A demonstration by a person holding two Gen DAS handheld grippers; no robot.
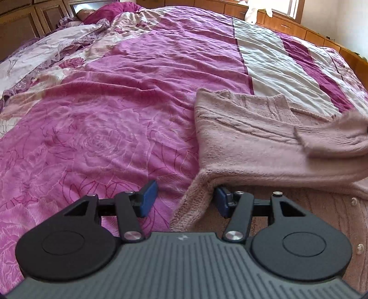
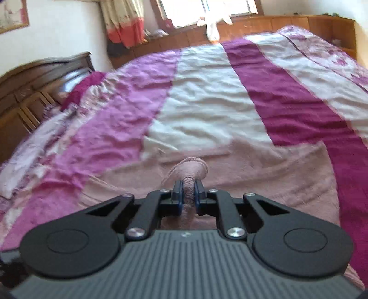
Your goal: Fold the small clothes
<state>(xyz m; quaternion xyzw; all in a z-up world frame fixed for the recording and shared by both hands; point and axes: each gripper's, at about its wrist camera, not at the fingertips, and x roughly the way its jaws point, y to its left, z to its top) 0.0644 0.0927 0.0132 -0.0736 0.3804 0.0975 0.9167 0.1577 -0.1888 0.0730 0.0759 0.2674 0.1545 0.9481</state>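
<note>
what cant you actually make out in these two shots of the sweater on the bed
- Sweater: its right side and lower part are cut off by the left wrist picture's edge and hidden by the left claw.
- Which part of the sweater the right claw pinches: bunched cloth, and the right wrist view is motion-blurred.
- White thing by the window: too small and overexposed to identify.

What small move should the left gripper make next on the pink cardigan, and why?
Probably close the left gripper: it is open, straddling the near folded edge of the pink cardigan, while the right gripper already pinches a bunch of the fabric. Gripping both sides would let the fold carry over.
</note>
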